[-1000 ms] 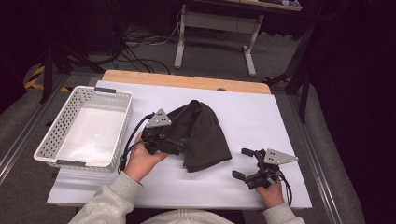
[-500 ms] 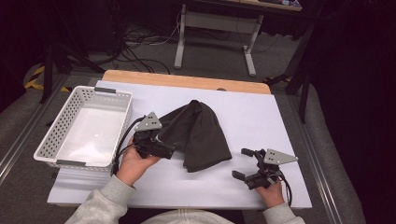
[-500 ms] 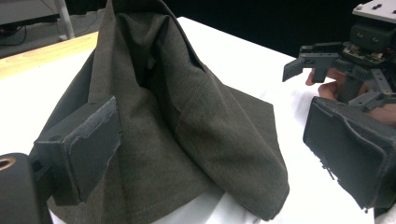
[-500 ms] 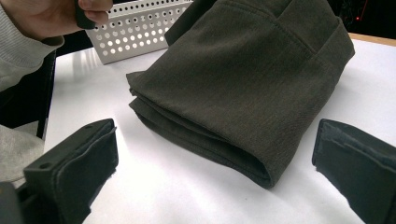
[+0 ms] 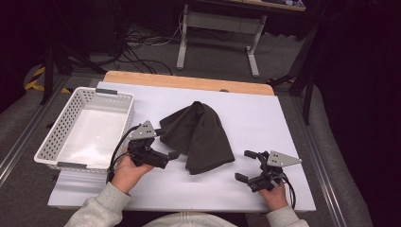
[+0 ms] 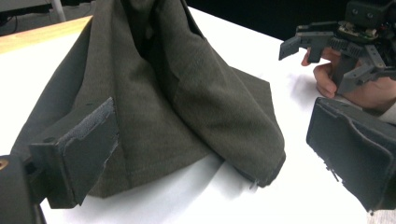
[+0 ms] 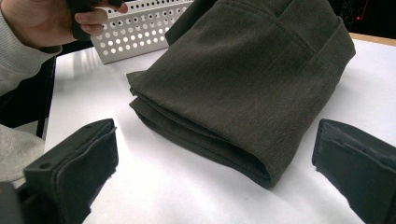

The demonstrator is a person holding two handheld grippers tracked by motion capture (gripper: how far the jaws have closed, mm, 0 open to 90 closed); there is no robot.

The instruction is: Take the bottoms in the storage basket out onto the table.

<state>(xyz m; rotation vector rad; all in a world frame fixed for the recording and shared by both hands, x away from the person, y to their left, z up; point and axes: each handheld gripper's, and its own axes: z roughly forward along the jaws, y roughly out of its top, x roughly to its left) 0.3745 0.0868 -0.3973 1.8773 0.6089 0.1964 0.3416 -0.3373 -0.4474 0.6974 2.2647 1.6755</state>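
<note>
A dark grey folded garment [image 5: 201,135] lies in the middle of the white table. My left gripper [image 5: 166,143] is at its left edge, jaws wide open. In the left gripper view the cloth [image 6: 187,102] rises between and beyond the two pads [image 6: 88,149], untouched by either. My right gripper [image 5: 244,165] rests on the table to the right of the garment, also open and holding nothing. In the right gripper view the garment's folded corner [image 7: 247,79] lies just ahead of the gripper [image 7: 219,186].
A white perforated basket [image 5: 61,137] stands at the table's left side, close behind the left hand. The basket's wall [image 7: 140,28] shows past the garment. The table's wooden far edge [image 5: 189,81] runs behind the white surface [image 5: 265,113].
My left gripper has drawn back to the left from over the garment's left part to its edge. The right gripper has stayed put.
</note>
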